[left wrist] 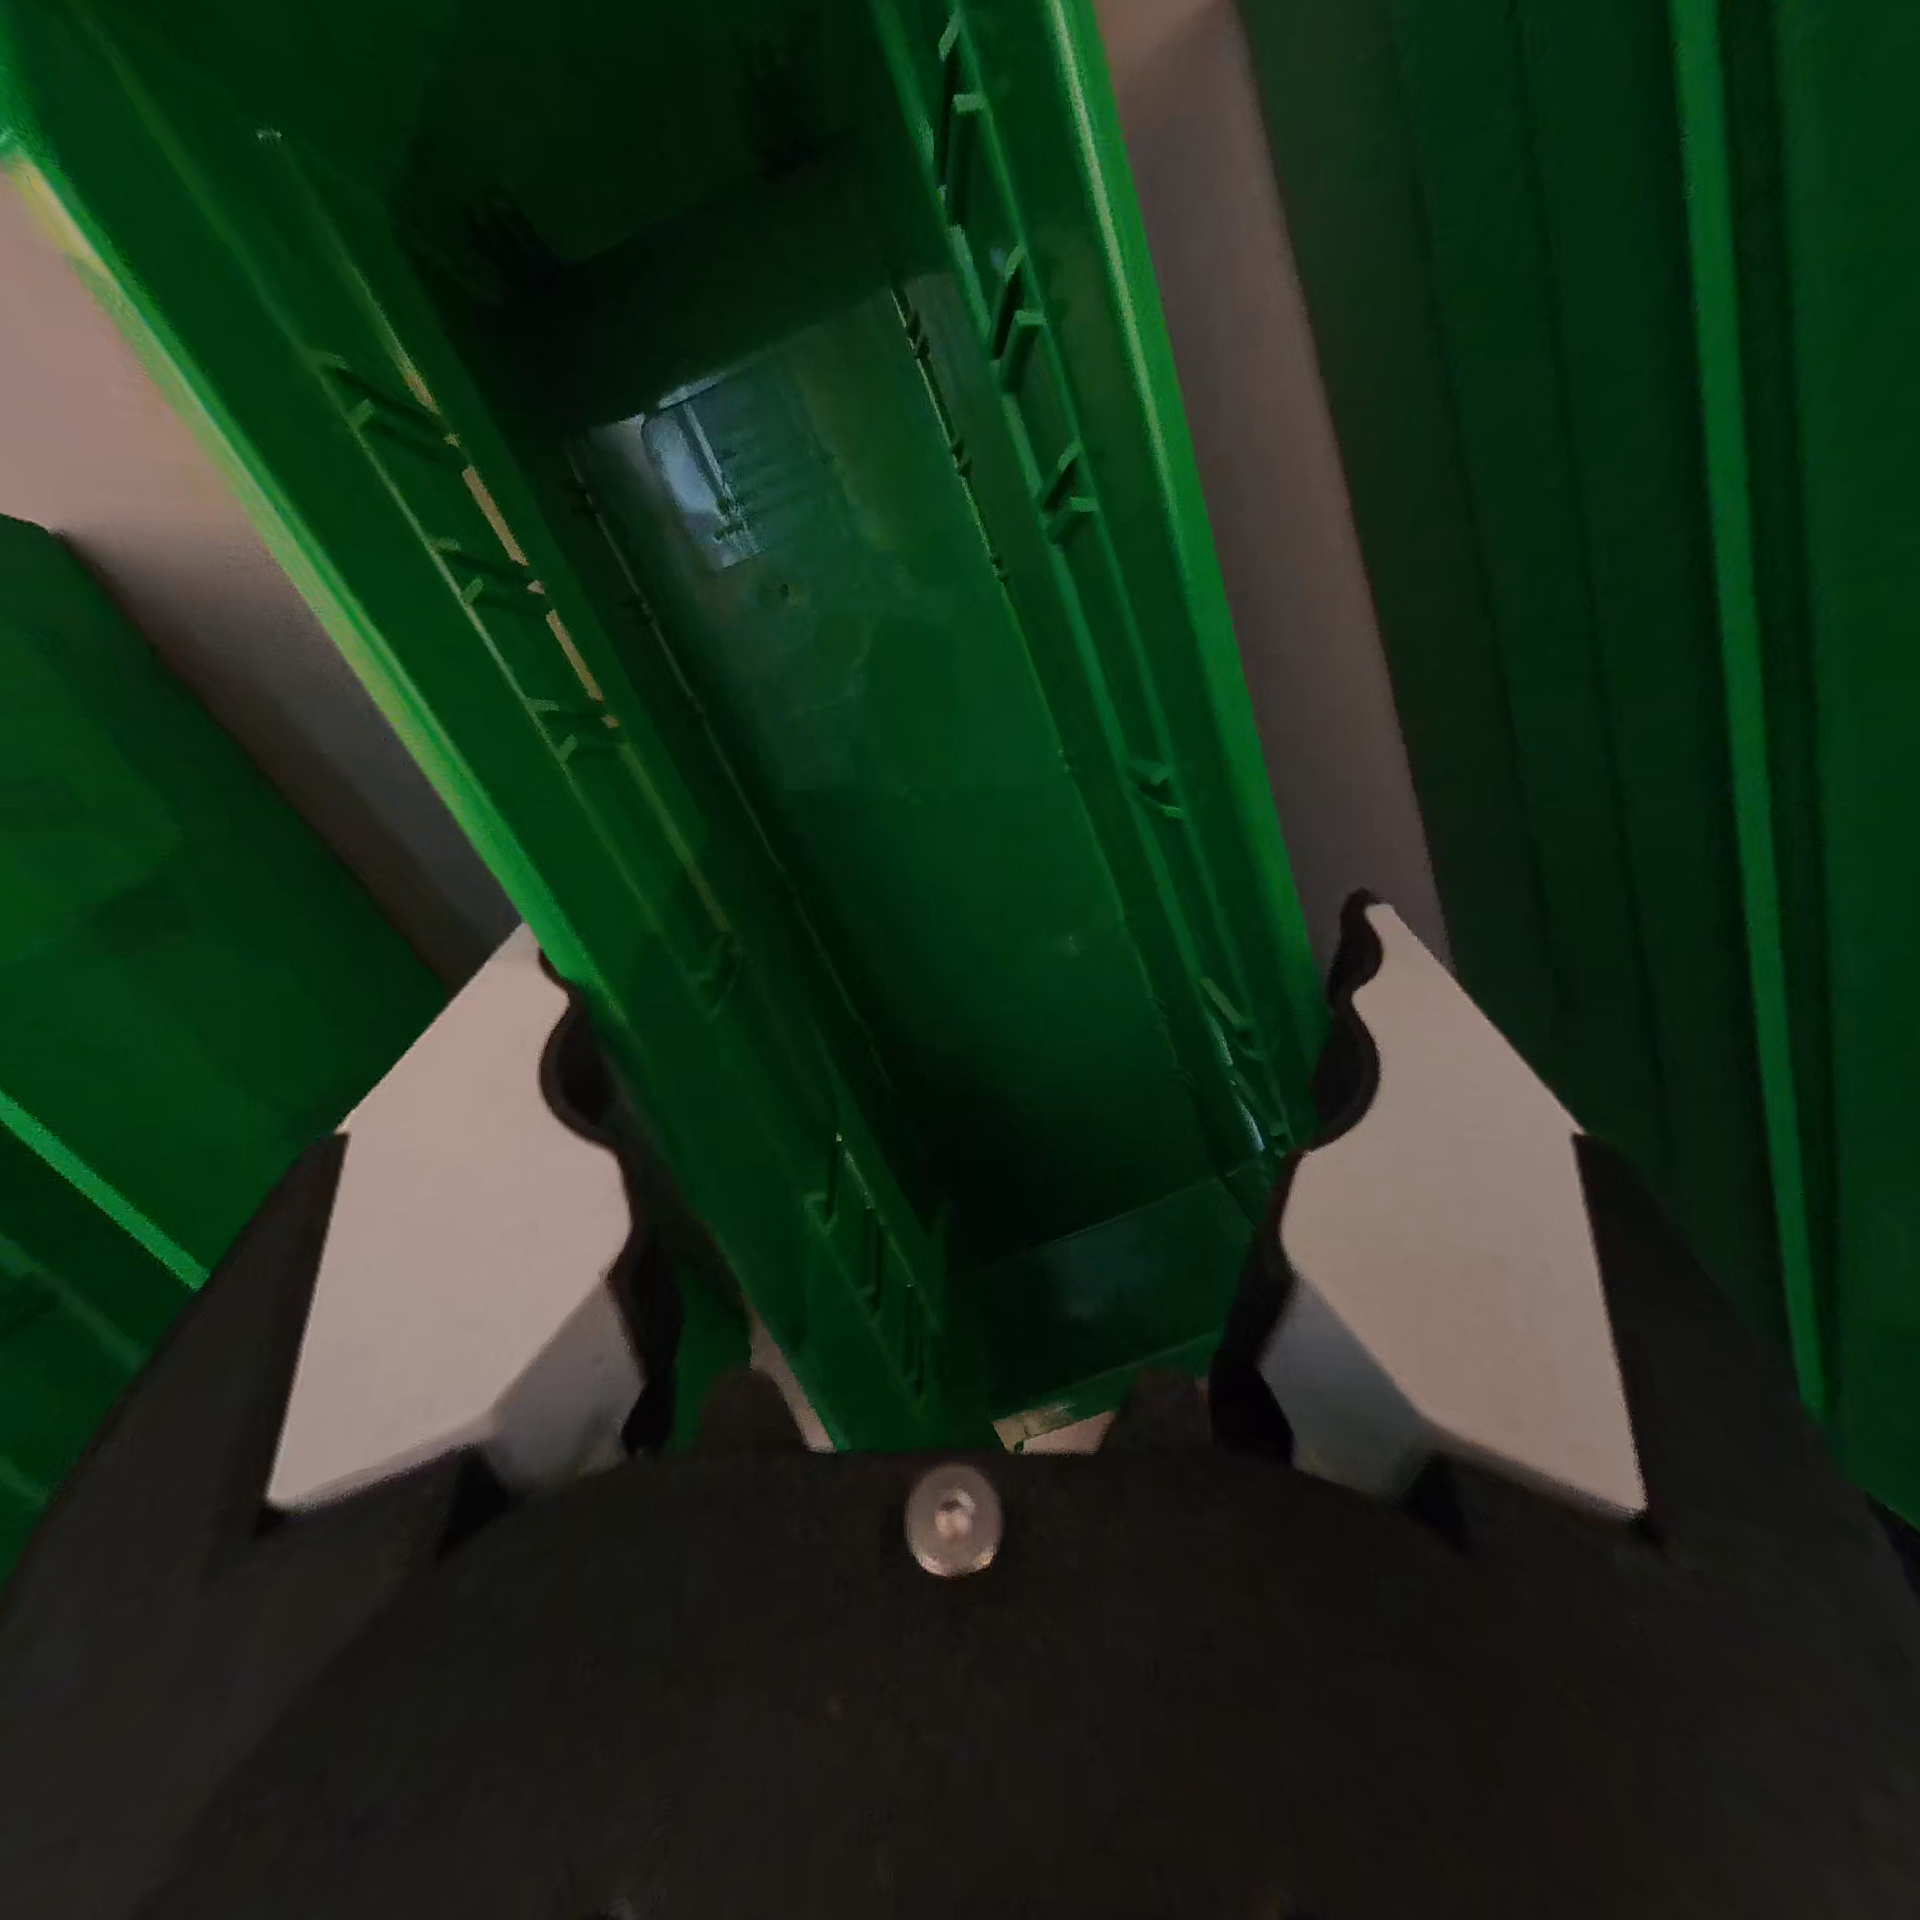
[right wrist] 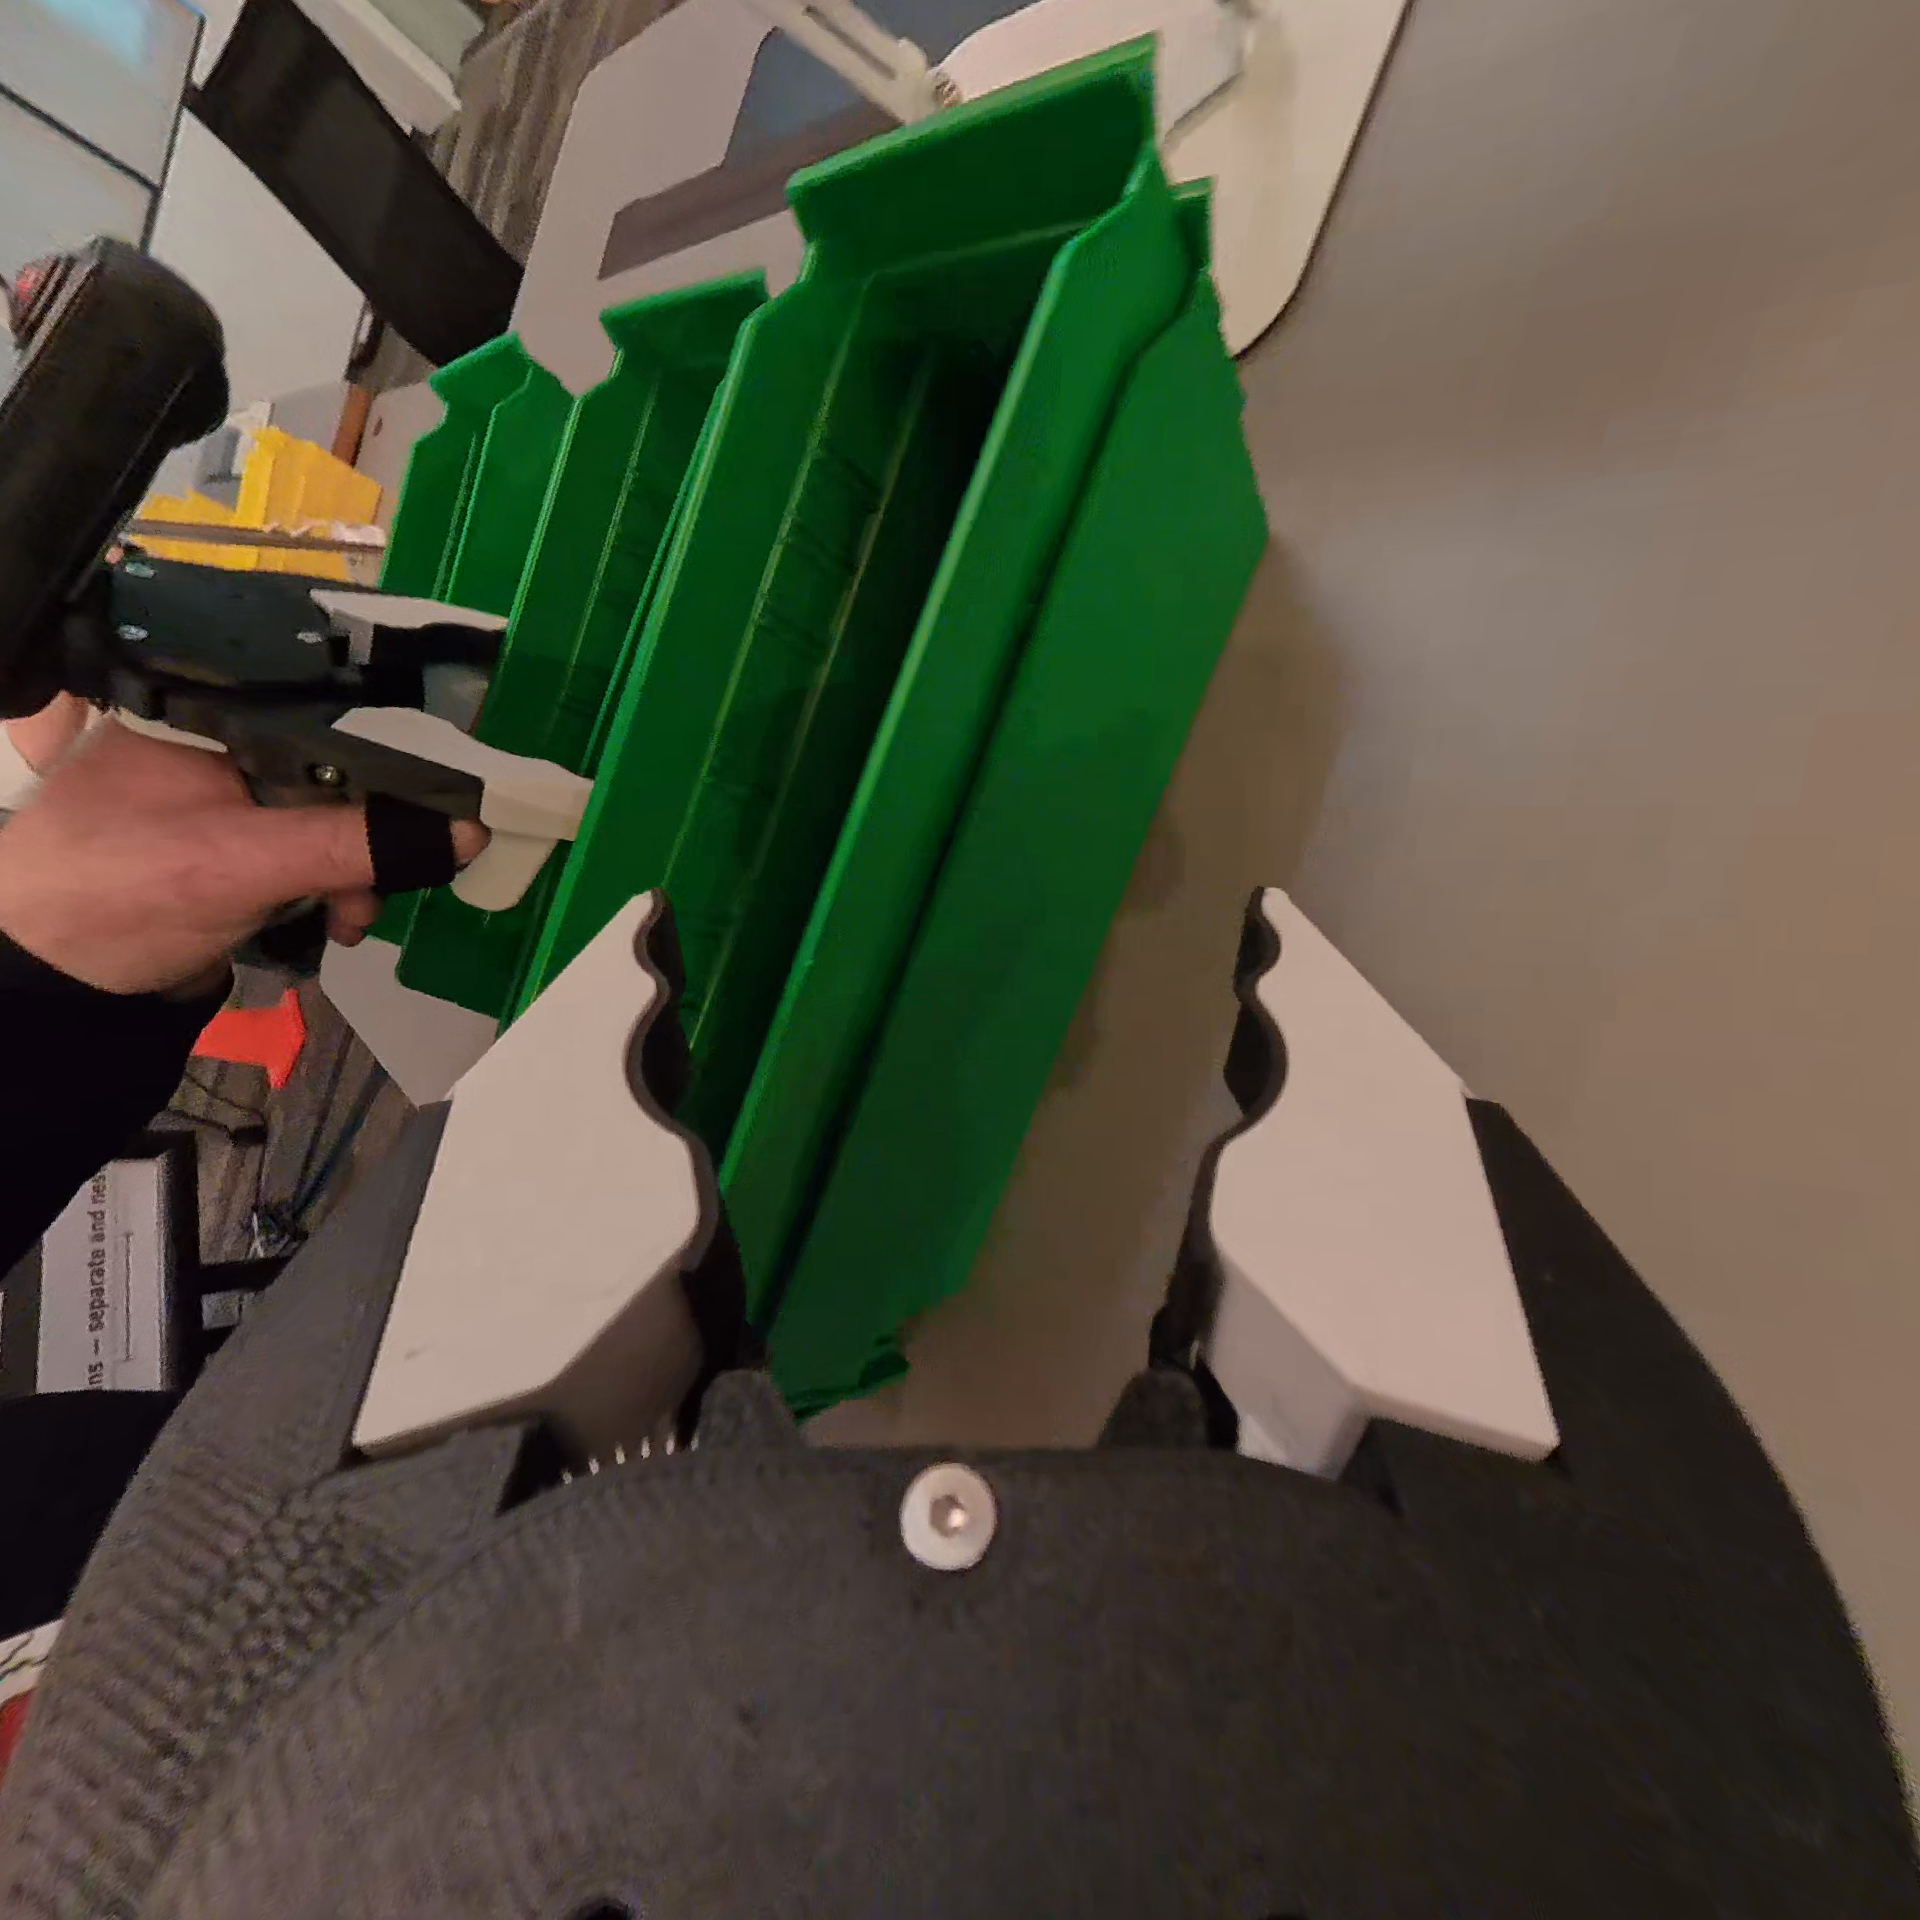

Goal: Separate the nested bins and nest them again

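Several long green bins lie side by side on a pale grey table (right wrist: 1558, 520). My left gripper (left wrist: 961, 1039) is shut on one narrow green bin (left wrist: 914, 831), with a finger pressed on each long side near its end. The right wrist view shows this gripper (right wrist: 468, 717) on the second bin from the left (right wrist: 623, 499). My right gripper (right wrist: 961, 1039) is open around the near end of a nested pair: a wide bin (right wrist: 883, 623) sits inside an outer bin (right wrist: 1101, 779). Its left finger (right wrist: 561, 1164) is at the wide bin's rim, and the right finger (right wrist: 1351, 1195) stands clear over the table.
Another green bin (right wrist: 447, 488) lies at the far left, and more green bins flank the held one (left wrist: 156, 883) (left wrist: 1662, 623). A person's hand (right wrist: 156, 862) holds the left gripper. Yellow bins (right wrist: 281, 499) and a labelled box (right wrist: 104, 1278) sit beyond the table's left edge.
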A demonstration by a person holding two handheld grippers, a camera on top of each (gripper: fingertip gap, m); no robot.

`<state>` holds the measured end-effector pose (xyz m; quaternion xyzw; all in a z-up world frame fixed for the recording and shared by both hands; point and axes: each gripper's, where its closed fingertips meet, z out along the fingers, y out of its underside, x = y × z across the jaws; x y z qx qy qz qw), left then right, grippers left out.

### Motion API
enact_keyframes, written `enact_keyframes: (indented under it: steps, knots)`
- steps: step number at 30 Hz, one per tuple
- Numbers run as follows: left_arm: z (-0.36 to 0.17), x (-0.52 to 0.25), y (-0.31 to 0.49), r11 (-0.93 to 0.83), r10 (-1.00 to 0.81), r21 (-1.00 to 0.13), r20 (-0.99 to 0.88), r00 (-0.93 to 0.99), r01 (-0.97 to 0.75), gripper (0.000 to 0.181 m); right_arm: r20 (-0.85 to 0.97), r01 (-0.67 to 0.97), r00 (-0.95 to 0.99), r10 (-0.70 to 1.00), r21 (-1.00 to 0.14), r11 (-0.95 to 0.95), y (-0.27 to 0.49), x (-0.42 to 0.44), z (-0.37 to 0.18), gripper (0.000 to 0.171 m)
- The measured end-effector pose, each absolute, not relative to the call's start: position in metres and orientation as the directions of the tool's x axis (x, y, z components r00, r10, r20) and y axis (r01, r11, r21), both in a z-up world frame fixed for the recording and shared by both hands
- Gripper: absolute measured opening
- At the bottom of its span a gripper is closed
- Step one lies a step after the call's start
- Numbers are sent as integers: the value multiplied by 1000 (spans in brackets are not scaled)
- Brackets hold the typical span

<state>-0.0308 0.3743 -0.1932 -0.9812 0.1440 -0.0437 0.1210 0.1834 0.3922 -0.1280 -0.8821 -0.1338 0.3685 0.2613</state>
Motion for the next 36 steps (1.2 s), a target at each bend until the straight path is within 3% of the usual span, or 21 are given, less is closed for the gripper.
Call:
enact_keyframes:
  steps: [5,13,22,29,36]
  knots:
    - [-189,-31,373,-928,-283,-272,70,957,-254,120,-591,15,692,414,-561,-828,393,197,-126,104]
    - [-173,-35,378,-915,-270,-339,108,957,-220,109,-619,11,675,401,-536,-844,387,200,-132,101]
    - [-93,-18,390,-865,-275,-479,202,940,-151,107,-631,23,665,400,-518,-855,385,197,-141,99]
    - [-14,46,393,-820,-298,-572,393,870,-22,109,-654,6,646,393,-511,-860,386,196,-143,98]
    - [-37,108,390,-852,-270,-522,493,827,33,112,-670,-10,632,391,-511,-859,389,199,-144,96]
